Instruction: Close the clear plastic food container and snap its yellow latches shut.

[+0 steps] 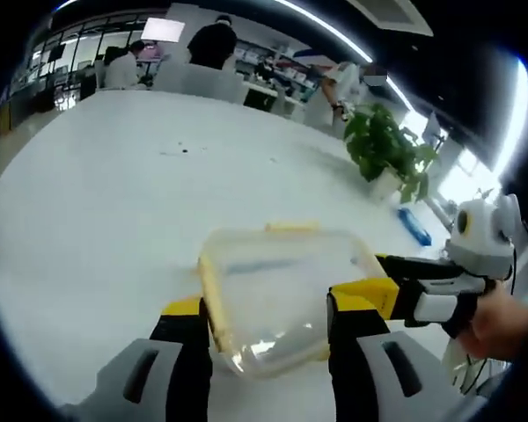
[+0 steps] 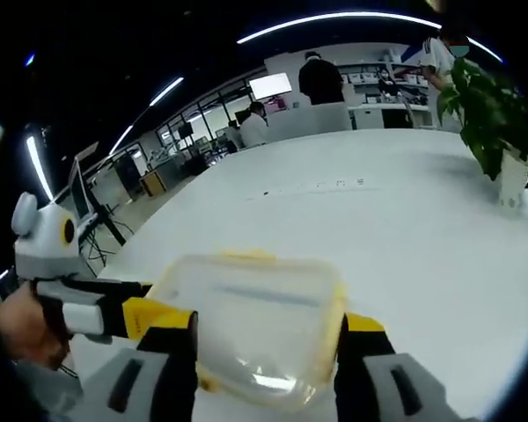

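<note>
The clear plastic container (image 1: 277, 299) with its lid on sits between the jaws of my left gripper (image 1: 268, 330), which press on its two sides. One yellow latch (image 1: 209, 299) runs along the left side and another yellow latch (image 1: 290, 228) along the far edge. My right gripper (image 1: 396, 281) comes in from the right and meets the container's right corner. In the right gripper view the container (image 2: 255, 321) lies deep between the jaws of my right gripper (image 2: 266, 338), with a yellow latch (image 2: 337, 308) at its right. My left gripper (image 2: 150, 308) reaches in from the left, held by a hand (image 2: 22, 330).
The white table (image 1: 114, 202) spreads wide all around. A potted plant (image 1: 383, 145) stands at the far right with a blue object (image 1: 414, 225) beside it. People sit at desks (image 1: 202, 53) beyond the far edge. A hand (image 1: 502, 321) holds the right gripper.
</note>
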Tool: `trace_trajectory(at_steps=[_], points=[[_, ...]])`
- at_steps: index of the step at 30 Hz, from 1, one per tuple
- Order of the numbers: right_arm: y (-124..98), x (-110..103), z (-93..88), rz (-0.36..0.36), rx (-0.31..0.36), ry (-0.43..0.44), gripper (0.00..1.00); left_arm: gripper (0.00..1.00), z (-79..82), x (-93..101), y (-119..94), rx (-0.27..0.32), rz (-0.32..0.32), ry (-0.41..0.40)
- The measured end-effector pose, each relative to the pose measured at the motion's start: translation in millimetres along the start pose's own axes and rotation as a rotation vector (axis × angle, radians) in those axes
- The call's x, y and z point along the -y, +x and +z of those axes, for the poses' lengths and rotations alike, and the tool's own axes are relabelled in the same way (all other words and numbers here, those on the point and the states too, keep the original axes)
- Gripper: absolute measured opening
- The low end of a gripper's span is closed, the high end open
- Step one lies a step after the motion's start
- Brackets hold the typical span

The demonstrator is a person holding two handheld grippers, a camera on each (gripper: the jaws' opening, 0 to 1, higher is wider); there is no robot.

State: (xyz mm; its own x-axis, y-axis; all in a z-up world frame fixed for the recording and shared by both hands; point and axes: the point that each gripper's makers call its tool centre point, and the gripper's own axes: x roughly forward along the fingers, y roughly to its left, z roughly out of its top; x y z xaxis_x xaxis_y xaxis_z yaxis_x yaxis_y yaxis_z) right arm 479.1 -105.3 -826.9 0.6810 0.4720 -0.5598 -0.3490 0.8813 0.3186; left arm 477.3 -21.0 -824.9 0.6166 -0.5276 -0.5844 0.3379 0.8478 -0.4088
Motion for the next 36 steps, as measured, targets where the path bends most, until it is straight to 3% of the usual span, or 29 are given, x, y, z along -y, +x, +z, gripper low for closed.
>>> trace_trajectory(at_steps=[13,36], points=[[9,-6,4.5,0.005,0.011,-0.015,0.63,0.51,4.9,-10.1,-1,0.000,0.018,0.022],[72,-34,39.6,0.051,0.064,-0.052,0.63,0.52,44.8,-73.0,1,0.014,0.056,0.002]])
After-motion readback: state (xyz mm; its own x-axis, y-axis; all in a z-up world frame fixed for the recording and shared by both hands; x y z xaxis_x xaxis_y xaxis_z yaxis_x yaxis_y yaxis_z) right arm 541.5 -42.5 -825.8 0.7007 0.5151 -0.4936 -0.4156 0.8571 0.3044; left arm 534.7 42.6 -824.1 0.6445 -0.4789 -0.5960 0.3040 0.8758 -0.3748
